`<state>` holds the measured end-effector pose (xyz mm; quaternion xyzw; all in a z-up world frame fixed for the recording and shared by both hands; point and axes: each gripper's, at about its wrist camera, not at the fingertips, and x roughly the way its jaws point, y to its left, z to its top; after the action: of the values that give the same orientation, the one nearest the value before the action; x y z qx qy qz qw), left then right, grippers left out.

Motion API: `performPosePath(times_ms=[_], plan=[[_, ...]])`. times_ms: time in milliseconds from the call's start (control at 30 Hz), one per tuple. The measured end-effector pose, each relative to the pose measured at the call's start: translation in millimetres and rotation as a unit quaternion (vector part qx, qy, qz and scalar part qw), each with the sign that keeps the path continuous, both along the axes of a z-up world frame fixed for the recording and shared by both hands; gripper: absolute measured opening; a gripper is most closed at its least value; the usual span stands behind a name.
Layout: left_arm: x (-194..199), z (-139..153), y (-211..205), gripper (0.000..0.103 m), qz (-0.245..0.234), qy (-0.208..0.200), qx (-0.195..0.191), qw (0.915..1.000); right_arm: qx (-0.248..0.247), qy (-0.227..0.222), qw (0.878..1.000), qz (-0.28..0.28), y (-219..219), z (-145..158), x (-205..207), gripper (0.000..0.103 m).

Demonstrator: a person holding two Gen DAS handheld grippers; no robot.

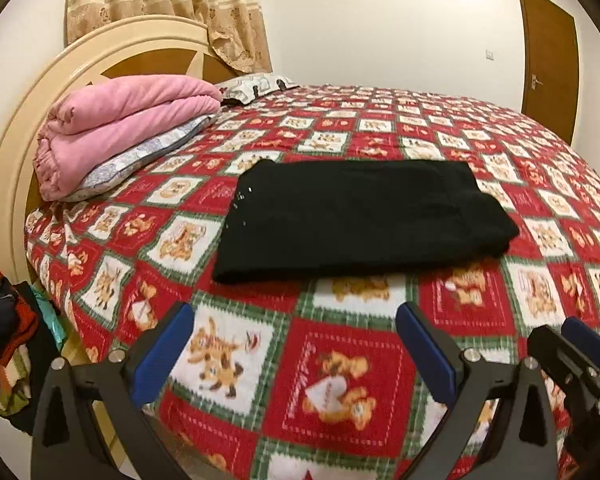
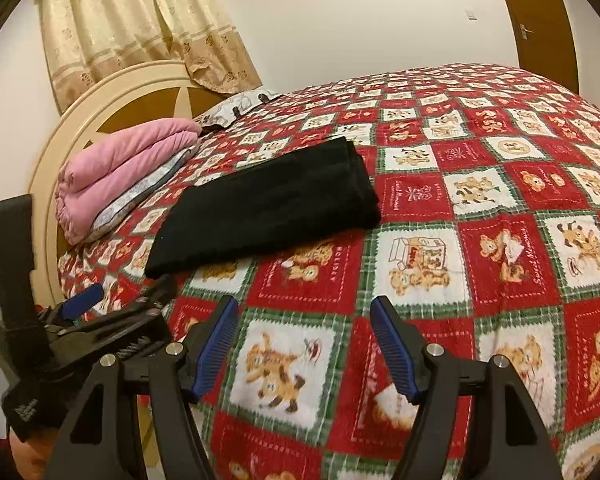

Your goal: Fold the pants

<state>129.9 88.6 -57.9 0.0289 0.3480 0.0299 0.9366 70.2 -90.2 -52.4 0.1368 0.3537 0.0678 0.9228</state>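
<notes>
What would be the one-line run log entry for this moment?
pants: folded, flat on bedspread | left tool: open, empty, short of pants | right tool: open, empty | contact: none

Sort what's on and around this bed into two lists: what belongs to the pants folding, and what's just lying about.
Job:
- black pants, lying folded on the bedspread
- left tongs, open
- right tongs, open

Lying about:
- pink blanket
- pillow under it
- clothes pile beside the bed

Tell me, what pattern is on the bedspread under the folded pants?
Red and white squares with teddy bears, edged in green plaid, on the bedspread; clearest in the right wrist view.
</notes>
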Motion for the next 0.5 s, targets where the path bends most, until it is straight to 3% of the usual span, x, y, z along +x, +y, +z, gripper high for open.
performPosePath(times_ms=[200,500], plan=[[-3.5,-6.8,-13.2,0.103,-0.033,0.056,0.0,0.9979,-0.019,-0.025,0.999,0.007,5.8,18.5,-18.2,0.07],[-41.6,8.4,-1.1,0.103,-0.033,0.029,-0.009,0.999,-0.045,-0.047,0.998,-0.005,0.5,38.1,-49.6,0.078]])
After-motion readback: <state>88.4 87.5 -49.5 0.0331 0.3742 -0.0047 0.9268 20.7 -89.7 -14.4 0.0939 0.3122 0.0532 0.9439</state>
